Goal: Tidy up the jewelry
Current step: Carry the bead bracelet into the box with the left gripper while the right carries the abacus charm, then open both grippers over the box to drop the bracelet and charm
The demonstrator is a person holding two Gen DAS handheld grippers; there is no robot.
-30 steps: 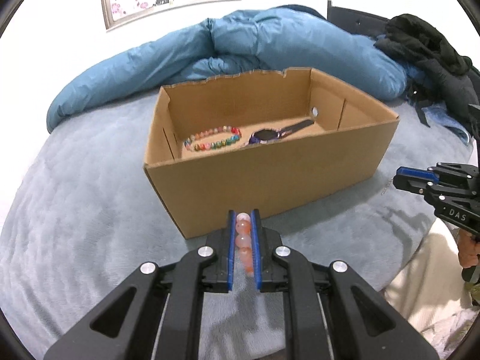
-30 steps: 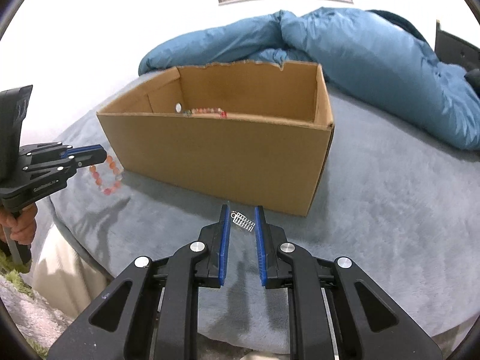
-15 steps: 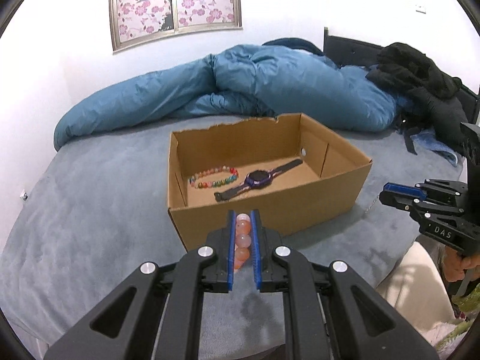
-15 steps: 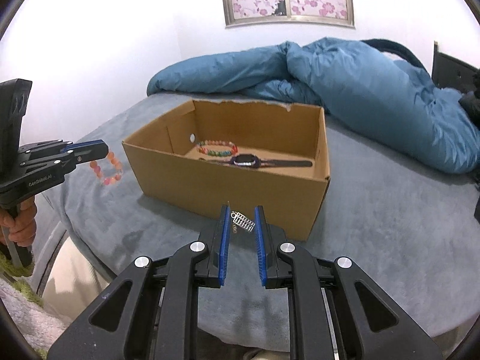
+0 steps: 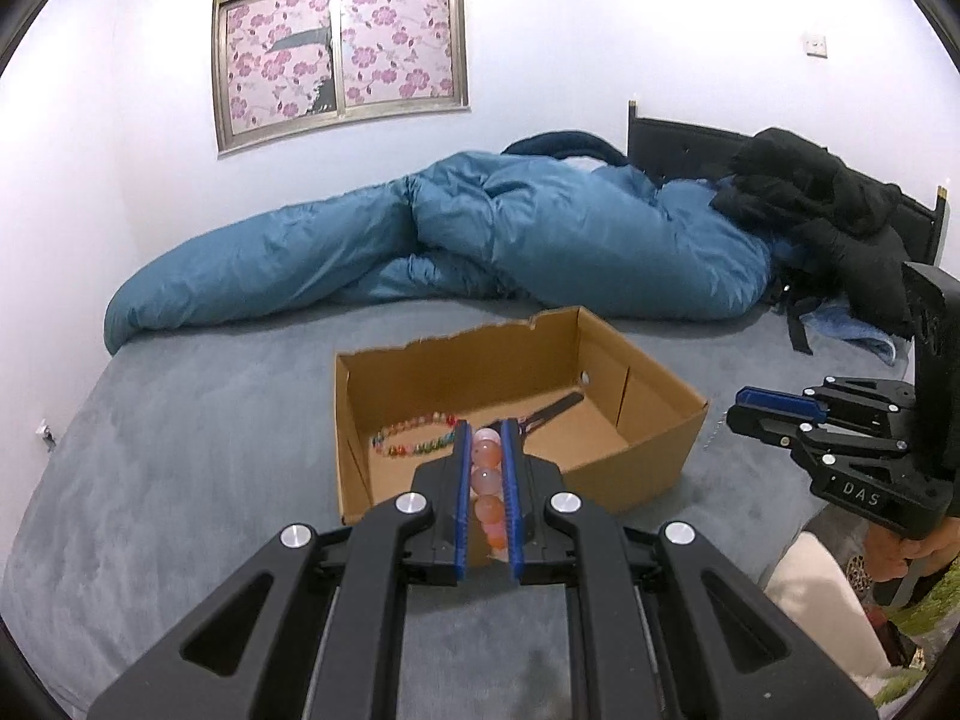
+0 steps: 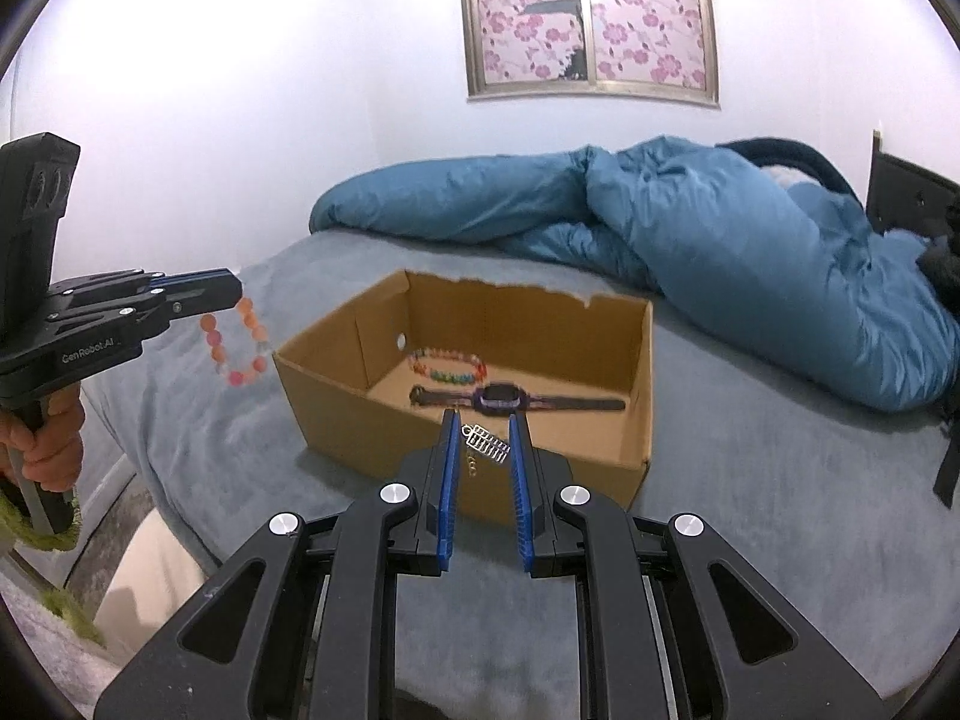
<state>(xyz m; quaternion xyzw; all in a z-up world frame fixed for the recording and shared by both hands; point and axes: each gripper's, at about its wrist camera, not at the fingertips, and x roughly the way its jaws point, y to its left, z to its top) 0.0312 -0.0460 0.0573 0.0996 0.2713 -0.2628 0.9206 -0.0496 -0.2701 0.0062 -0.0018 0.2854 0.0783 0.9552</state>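
On the grey bed (image 6: 780,480), a cardboard box (image 6: 480,450) stands open-topped and serves as the reference for every item. Inside the box, on its floor: one bracelet of many-coloured beads (image 6: 447,366) toward the far wall, and one purple watch (image 6: 501,399) laid flat with its strap stretched out, just in front of that bracelet. Left of the box, in the air above the bed and outside the box wall: left tongs (image 6: 231,294), pressed together on a bracelet of pink and orange beads (image 6: 237,348), whose loop hangs free below the tips; in the left wrist view the same beads (image 5: 486,483) sit in a row between the blue pads. In front of the box, raised above the near wall: right tongs (image 6: 483,468), pinching a small silver charm (image 6: 487,446) with a short chain dangling from it; the blue pads stand only slightly apart, the charm bridging the gap between them. Behind the box: a blue duvet (image 6: 720,240) bunched across the bed. Behind and to the right of the box: a heap of black clothes (image 5: 822,210) against a dark headboard (image 5: 678,144). High on the white wall behind the box: a window (image 6: 588,24) covered with pink flower film.
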